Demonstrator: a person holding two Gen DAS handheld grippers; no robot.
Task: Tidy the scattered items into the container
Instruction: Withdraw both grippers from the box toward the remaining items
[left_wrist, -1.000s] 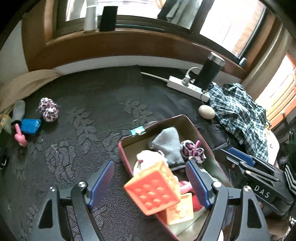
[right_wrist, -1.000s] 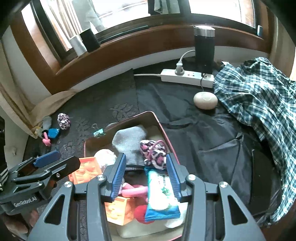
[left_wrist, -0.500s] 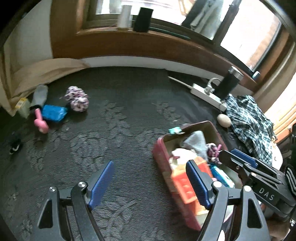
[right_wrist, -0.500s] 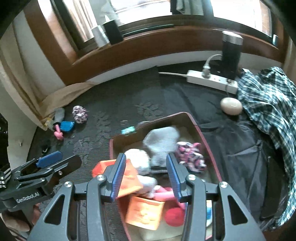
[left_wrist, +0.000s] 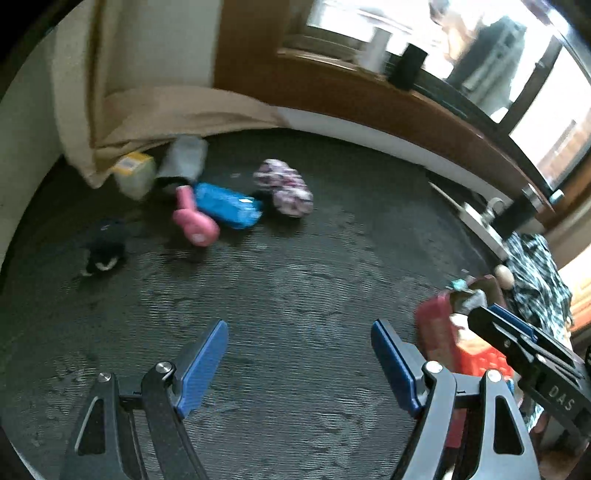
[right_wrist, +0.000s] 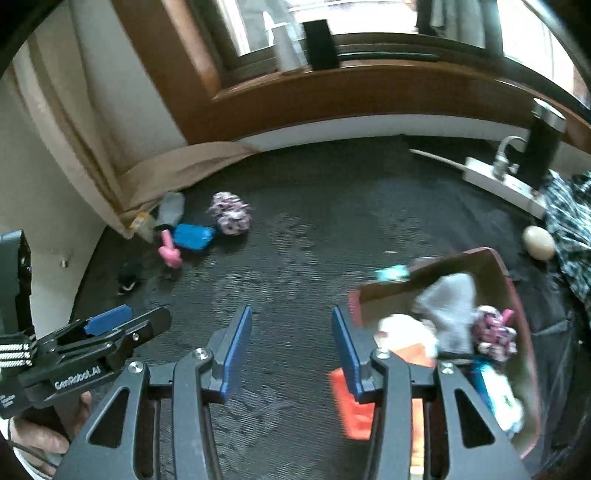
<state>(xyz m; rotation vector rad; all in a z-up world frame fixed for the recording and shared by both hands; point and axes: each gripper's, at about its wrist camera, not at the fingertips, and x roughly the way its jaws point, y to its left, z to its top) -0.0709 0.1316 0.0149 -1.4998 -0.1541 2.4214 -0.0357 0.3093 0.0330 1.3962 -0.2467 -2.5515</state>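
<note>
Both grippers, left gripper (left_wrist: 297, 363) and right gripper (right_wrist: 291, 349), hang wide open and empty above the dark mat (left_wrist: 295, 280). The box (right_wrist: 517, 295) sits right; blurred toys, perhaps a pink one (left_wrist: 195, 221), lie far left.

My left claw (left_wrist: 297, 363) and my right claw (right_wrist: 291, 350) both hang over bare mat (right_wrist: 295, 258), side by side. The container (right_wrist: 513, 295) sits on the mat to my right, with a sock (right_wrist: 448, 301), a scrunchie (right_wrist: 493, 332) and a snack packet (right_wrist: 500, 397) inside it. A clip (right_wrist: 391, 272) lies just behind its back wall. Far off to my left, near the curtain (left_wrist: 177, 110), a second scrunchie (left_wrist: 286, 188), a wrapped packet (left_wrist: 227, 205), a small toy (left_wrist: 194, 221) and another sock (left_wrist: 184, 158) cluster together. A power strip (right_wrist: 502, 184) lies behind, to the right.
</note>
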